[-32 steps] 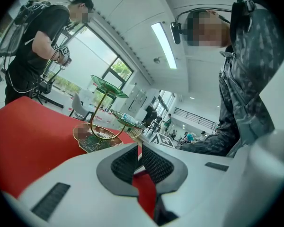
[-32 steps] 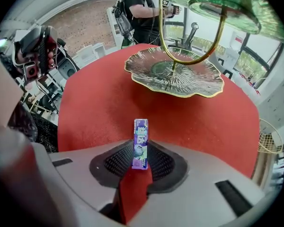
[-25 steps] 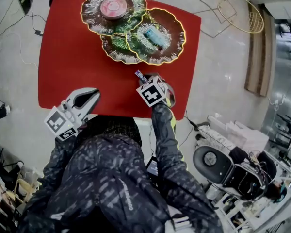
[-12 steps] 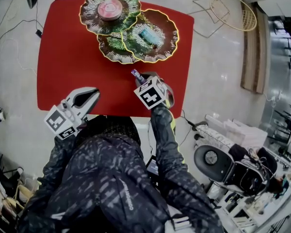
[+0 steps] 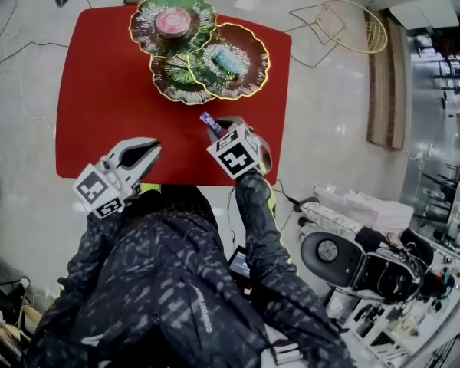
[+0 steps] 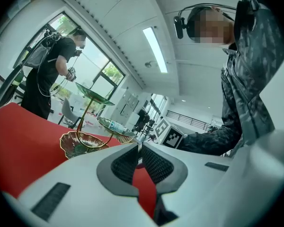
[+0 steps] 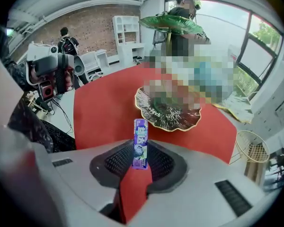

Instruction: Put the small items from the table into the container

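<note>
Lifting a purple stick pack (image 7: 140, 143) clear of the red table (image 5: 100, 98), the right gripper (image 7: 141, 151) pinches its lower end between the pads, with the rest standing out past the fingertips. Over the last second the marker cube grows slightly in the head view, which reads as the hand coming up, and the pack stays in the same grip throughout. The pick therefore looks done and the carry begins. The tiered leaf-dish stand (image 5: 176, 83) lies just ahead; its lowest dish is bare, while a pink round item (image 5: 172, 21) and a pale blue packet (image 5: 226, 58) sit on the higher dishes. The left gripper (image 6: 139, 150) has not moved: pressed together on nothing, level at the table's near edge.
</note>
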### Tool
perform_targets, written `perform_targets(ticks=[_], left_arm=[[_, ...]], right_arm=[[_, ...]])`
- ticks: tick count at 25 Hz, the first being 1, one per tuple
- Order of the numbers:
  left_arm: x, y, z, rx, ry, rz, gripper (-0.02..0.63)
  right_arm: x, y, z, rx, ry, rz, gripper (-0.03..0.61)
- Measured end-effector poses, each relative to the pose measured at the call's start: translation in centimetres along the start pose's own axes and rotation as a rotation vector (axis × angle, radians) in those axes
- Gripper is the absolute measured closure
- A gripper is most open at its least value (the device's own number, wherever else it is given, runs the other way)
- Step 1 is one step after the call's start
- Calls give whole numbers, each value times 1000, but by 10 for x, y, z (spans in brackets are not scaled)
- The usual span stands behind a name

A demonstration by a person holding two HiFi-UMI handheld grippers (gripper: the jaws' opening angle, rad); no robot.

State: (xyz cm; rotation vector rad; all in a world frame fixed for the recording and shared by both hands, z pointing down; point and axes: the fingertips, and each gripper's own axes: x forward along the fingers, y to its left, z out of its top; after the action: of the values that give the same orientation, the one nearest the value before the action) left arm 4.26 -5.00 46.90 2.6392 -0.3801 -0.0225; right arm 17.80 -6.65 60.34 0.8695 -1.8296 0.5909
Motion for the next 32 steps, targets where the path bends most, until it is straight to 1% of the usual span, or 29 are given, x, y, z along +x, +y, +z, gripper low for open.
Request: perform_targets(ticks=[10,16,24,32], left_arm=[[-1,-12,7,16,-12,-22,601],[-2,-13,10,17,-31,-30,601],[1,-10,17,21,-47,-34,601],[6,-2,20,15,-56,-24,601]], right_arm=[[-50,9,30,-42,-50,-32,486],[-72,4,49,-70,-73,-65,486],[-87,-16,74,-105,-85,-107,486],[-80,-46,90,-136,-60,-140,486]])
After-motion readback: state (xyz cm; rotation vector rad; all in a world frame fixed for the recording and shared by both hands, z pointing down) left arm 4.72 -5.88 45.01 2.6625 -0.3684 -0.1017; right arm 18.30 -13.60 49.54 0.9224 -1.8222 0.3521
